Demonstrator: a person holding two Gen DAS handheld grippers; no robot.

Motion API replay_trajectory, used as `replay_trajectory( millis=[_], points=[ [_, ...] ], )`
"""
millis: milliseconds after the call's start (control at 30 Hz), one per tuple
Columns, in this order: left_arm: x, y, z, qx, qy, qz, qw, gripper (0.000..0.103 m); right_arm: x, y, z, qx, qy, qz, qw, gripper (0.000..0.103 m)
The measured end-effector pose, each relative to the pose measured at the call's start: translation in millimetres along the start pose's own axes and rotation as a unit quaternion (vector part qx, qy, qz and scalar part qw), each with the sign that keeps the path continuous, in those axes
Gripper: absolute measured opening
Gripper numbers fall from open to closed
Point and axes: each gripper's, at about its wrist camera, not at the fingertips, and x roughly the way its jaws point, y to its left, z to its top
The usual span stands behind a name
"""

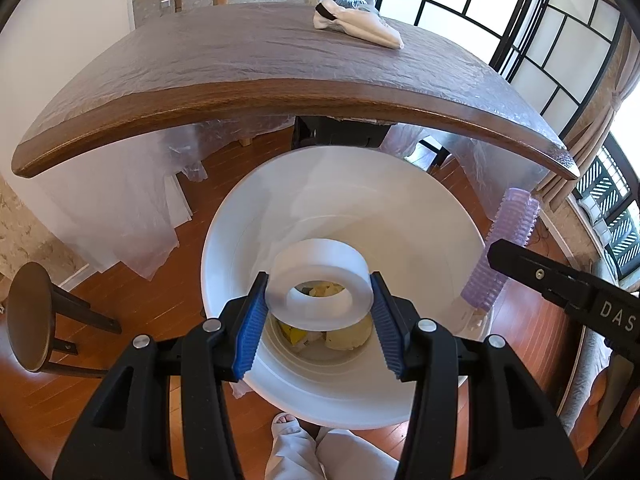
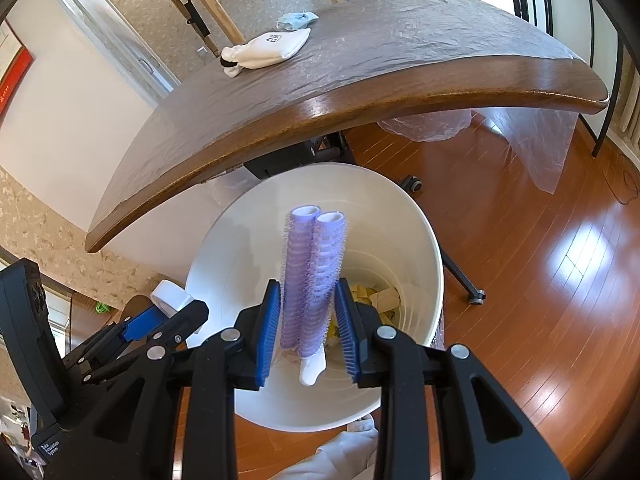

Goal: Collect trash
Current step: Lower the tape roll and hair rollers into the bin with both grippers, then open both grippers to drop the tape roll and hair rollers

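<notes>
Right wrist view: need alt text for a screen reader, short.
The right gripper is shut on two purple hair rollers, held upright over an open white bin with paper scraps at the bottom. Behind is a wooden table carrying a white pouch; at lower left, the left gripper holds a white tape roll.

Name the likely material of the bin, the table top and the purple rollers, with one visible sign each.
Bin: smooth white plastic, by its even moulded wall. Table top: varnished wood, grain and gloss along the edge, under thin crinkled film. Purple rollers: probably plastic, ridged and bristly, with hollow ends.
</notes>
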Motion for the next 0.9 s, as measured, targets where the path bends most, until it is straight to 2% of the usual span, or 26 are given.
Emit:
replay_trajectory(
  millis=[267,333,400,533,600,733,900],
  points=[
    [0.3,-1.1,2.4,0.004,0.002,-0.004,1.0000,0.053,-1.2,-1.3,1.1,0.003,0.002,-0.003,1.000,0.031],
    [-0.5,-0.1,3.5,0.000,0.000,0.000,1.0000,0.073,-2.3,-3.2,2.0,0.009,0.000,-0.003,1.000,0.033],
    [-2.6,0.9,4.6,0.000,-0.005,-0.002,1.0000,0.073,-4.1,-3.2,3.0,0.006,-0.004,-0.010,1.000,0.044],
    [-3.2,1.8,6.2,0.001,-0.006,0.000,1.0000,0.073,-7.0,-2.0,5.2,0.000,-0.009,-0.013,1.000,0.046],
    [-2.6,1.7,6.8,0.001,-0.005,-0.001,1.0000,0.073,-8.8,-0.8,5.3,-0.007,-0.013,-0.019,1.000,0.051],
    [-5.9,1.4,8.6,0.001,-0.006,-0.003,1.0000,0.073,-13.9,0.4,6.2,-0.027,-0.019,-0.030,0.999,0.054],
    [-25.5,1.1,19.0,-0.001,-0.026,-0.017,0.9995,0.073,-28.1,-0.4,13.0,-0.047,-0.040,-0.032,0.998,0.063]
  ],
)
